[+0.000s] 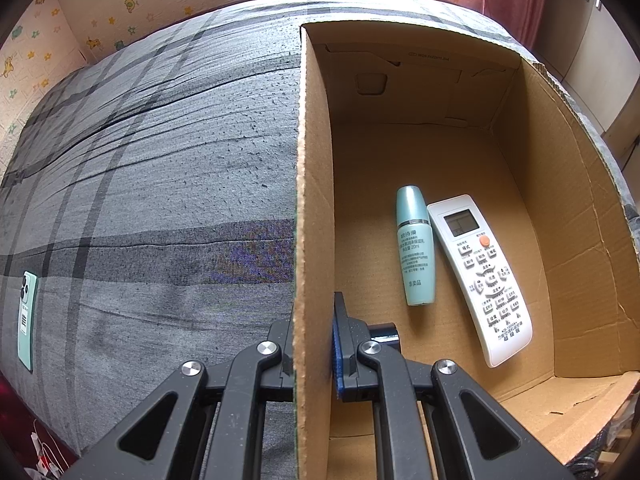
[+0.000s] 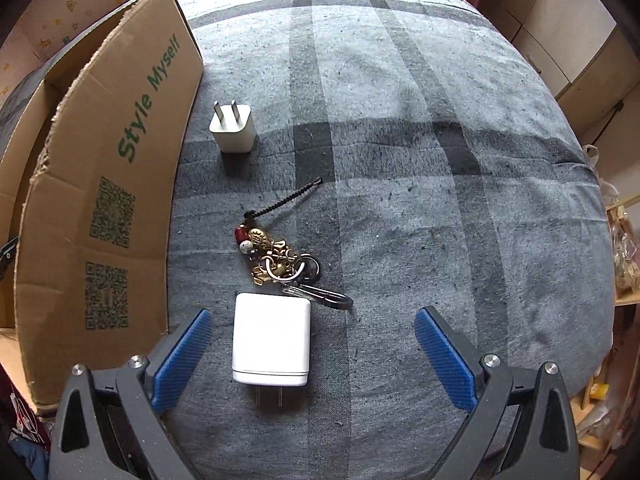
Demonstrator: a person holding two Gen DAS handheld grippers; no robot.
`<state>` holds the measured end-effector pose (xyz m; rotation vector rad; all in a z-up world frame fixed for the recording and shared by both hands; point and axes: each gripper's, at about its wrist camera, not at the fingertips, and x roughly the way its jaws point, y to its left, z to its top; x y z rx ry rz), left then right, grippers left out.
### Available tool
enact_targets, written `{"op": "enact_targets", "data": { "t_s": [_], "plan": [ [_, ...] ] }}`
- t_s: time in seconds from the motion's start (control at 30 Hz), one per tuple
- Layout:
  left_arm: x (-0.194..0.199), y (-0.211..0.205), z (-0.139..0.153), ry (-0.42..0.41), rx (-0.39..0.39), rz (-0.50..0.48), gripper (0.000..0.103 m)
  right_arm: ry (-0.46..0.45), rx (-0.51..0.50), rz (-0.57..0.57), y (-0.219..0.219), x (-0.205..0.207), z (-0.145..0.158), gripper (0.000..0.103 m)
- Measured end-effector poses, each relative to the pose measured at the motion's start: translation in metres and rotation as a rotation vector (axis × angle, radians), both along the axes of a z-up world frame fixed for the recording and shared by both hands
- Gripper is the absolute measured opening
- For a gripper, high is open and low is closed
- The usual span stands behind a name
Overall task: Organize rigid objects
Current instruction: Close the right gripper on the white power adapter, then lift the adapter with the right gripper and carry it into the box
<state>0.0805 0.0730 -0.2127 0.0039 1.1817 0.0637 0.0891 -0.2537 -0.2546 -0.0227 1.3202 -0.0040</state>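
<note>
My left gripper (image 1: 314, 344) is shut on the left wall of the cardboard box (image 1: 312, 184), one finger outside, one inside. Inside the box lie a teal bottle (image 1: 415, 246) and a white remote (image 1: 480, 276); a small dark object (image 1: 384, 334) sits by the inner finger. My right gripper (image 2: 314, 354) is open just above the bed, with a large white charger (image 2: 272, 340) lying between its fingers, nearer the left one. A keychain (image 2: 280, 260) and a small white plug (image 2: 232, 128) lie beyond it. The box (image 2: 108, 184) stands to the left.
A grey plaid bedsheet (image 2: 400, 160) covers the bed. A green phone (image 1: 27, 320) lies face down at the far left in the left wrist view. Shelves and clutter (image 2: 624, 256) stand past the bed's right edge.
</note>
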Motion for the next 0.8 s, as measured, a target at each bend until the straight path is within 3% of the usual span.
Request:
{"op": "enact_targets", "data": {
  "t_s": [0.43, 0.47, 0.53, 0.6, 0.63, 0.8],
  "plan": [
    [0.000, 0.000, 0.000, 0.000, 0.000, 0.000, 0.011, 0.029, 0.027, -0.008, 0.002, -0.007, -0.022, 0.099],
    [0.000, 0.000, 0.000, 0.000, 0.000, 0.000, 0.011, 0.038, 0.027, 0.000, 0.003, -0.008, -0.024, 0.096],
    [0.000, 0.000, 0.000, 0.000, 0.001, 0.000, 0.011, 0.050, 0.033, 0.019, 0.008, -0.010, -0.024, 0.072],
    [0.000, 0.000, 0.000, 0.000, 0.001, -0.001, 0.011, 0.061, 0.046, 0.026, 0.011, -0.013, -0.025, 0.060],
    [0.000, 0.000, 0.001, 0.000, 0.002, -0.002, 0.011, 0.061, 0.053, 0.030, 0.013, -0.015, -0.025, 0.049],
    [0.000, 0.000, 0.000, 0.000, 0.002, -0.002, 0.011, 0.037, 0.061, 0.044, 0.021, -0.020, -0.022, 0.046]
  ]
}}
